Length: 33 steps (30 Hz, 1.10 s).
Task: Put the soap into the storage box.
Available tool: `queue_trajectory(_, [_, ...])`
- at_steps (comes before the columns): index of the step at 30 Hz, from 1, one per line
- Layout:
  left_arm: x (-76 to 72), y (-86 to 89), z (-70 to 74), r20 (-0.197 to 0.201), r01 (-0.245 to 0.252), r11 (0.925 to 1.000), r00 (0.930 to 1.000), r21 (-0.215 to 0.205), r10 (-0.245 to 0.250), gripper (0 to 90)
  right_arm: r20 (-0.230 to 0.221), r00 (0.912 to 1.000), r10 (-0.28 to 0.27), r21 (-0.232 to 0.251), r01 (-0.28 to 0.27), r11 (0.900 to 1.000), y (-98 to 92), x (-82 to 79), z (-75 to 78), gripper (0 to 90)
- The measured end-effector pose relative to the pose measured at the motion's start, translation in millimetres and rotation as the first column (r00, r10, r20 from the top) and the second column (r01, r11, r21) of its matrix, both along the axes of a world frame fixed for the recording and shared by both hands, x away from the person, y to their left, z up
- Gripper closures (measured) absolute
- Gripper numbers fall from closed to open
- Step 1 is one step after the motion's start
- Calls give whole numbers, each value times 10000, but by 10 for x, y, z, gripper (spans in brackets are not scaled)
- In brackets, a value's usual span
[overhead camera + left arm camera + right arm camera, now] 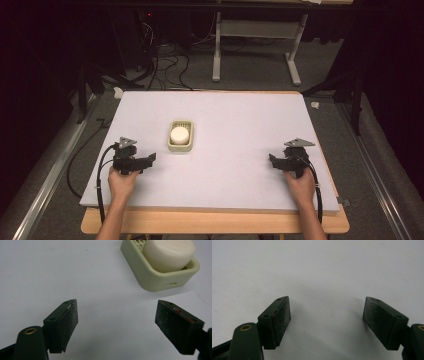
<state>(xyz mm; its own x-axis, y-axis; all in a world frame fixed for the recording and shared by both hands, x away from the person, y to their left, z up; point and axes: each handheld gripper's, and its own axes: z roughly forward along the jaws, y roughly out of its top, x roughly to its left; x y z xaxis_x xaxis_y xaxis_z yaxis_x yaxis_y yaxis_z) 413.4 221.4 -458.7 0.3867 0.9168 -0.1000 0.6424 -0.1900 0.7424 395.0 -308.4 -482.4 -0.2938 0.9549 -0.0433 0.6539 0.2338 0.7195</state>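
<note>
On the pale worktop (225, 150), a cream soap dish (180, 135) sits left of centre, holding a round white bar of soap (179, 133). From the left gripper view the dish (150, 277) lies ahead and to the right of the jaws, its grid floor visible behind the soap (170, 253); faint embossing marks the top of the bar, but it is too blurred to read, and no brand or label can be made out on the dish.

Both tongs are released and grasp nothing. The left tongs (150, 159) rest near the dish, apart from it, jaws spread wide over bare surface (116, 317). The right tongs (272, 159) lie well apart from the dish at the right side of the worktop, jaws likewise spread (327, 315). Each is held in a hand coming from the near edge.
</note>
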Motion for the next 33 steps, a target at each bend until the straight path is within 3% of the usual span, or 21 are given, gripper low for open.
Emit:
queue_trajectory(22, [129,-76,-171,-237,-106,9975,9996,704,123,190,-1,10000,15,-1,-15,10000,-3,2,0,228])
queue_trajectory(33, [164,-124,-235,-152,-102,9954,9998,956,117,190,-6,10000,2,5,-2,10000,-2,1,0,228])
